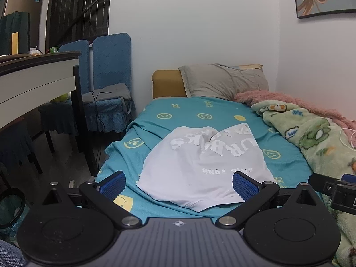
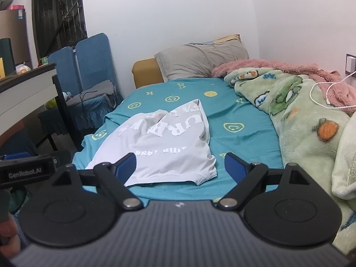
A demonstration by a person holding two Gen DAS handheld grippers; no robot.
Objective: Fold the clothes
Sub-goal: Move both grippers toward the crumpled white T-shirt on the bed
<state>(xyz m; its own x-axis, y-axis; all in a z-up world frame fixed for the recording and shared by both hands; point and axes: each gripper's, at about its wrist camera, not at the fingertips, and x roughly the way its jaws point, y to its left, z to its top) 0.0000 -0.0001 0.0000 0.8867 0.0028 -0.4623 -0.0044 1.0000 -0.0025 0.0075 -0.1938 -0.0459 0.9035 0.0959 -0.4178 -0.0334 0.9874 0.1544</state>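
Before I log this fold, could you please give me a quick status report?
Left gripper and right gripper open, empty. White shirt partly folded on teal sheet, rumpled at far end. Green blanket lies beside it, apart.

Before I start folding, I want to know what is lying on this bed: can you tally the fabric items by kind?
White T-shirt: 1
Grey pillow: 1
Green cartoon blanket: 1
Pink fluffy blanket: 1
Teal bedsheet: 1
Total: 5
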